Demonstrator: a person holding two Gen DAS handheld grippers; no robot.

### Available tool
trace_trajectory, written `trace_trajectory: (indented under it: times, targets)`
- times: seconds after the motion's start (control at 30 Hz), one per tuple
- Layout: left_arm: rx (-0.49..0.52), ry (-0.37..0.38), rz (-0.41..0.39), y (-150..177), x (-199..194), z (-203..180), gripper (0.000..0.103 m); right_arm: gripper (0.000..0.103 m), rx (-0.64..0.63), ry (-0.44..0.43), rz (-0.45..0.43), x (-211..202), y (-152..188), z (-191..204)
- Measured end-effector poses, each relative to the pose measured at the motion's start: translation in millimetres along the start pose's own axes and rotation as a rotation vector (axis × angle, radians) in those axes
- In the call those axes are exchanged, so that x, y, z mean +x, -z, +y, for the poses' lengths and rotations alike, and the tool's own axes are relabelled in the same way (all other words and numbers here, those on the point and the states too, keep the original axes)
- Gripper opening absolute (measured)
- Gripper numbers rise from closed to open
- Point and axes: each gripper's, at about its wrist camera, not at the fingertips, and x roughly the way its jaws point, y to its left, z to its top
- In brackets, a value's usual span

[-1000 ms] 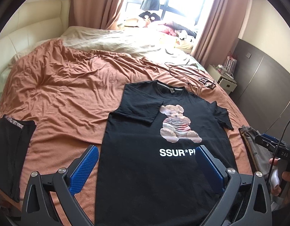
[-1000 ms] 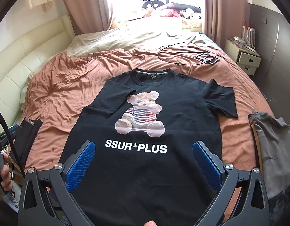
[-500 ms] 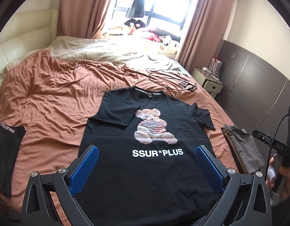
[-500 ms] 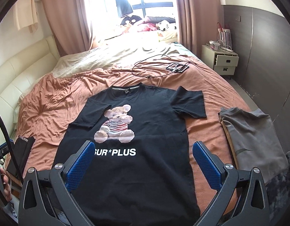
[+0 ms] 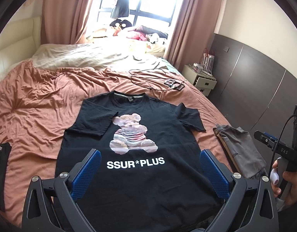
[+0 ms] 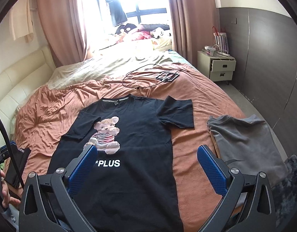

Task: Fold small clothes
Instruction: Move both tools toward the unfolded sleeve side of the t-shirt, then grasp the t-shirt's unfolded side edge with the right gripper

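Both my grippers hang spread and empty over the black tee (image 5: pixel 133 154), collar-to-hem axis running away from me, unfolded sleeve (image 6: pixel 177 114) nearer my right gripper (image 6: pixel 146 166) than my left gripper (image 5: pixel 148 170).

Home bedroom, bed (image 5: pixel 42 100), curtains (image 6: pixel 57 19), nightstand (image 6: pixel 220 67)

The black T-shirt's (image 6: pixel 129 135) hem runs off the bottom edge in both views, and the right gripper's left finger (image 6: pixel 81 171) covers "SSUR" (only "*PLUS" reads). The black garment (image 5: pixel 0 172) is cut by the frame's edge.
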Motion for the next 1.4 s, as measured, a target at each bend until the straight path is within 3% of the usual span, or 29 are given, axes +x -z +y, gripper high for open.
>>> trace_trajectory:
  times: [0.3, 0.7, 0.87, 1.03, 1.27, 1.4]
  targets:
    - [0.07, -0.024, 0.029, -14, 50, -43, 0.103, 0.103, 0.019, 0.033, 0.019, 23, -6, -39]
    - [0.102, 0.075, 0.129, -27, 133, -74, 0.102, 0.103, 0.077, 0.03, 0.079, 78, -22, -88]
    - [0.118, 0.103, 0.176, -34, 171, -82, 0.091, 0.102, 0.12, -0.004, 0.084, 104, -35, -108]
    - [0.122, 0.117, 0.209, -44, 210, -86, 0.078, 0.08, 0.154, -0.043, 0.114, 141, -50, -128]
    - [0.117, 0.131, 0.239, -58, 264, -85, 0.065, 0.063, 0.184, -0.067, 0.167, 206, -70, -154]
    - [0.086, 0.153, 0.247, -65, 292, -82, 0.06, 0.063, 0.199, -0.059, 0.188, 241, -81, -161]
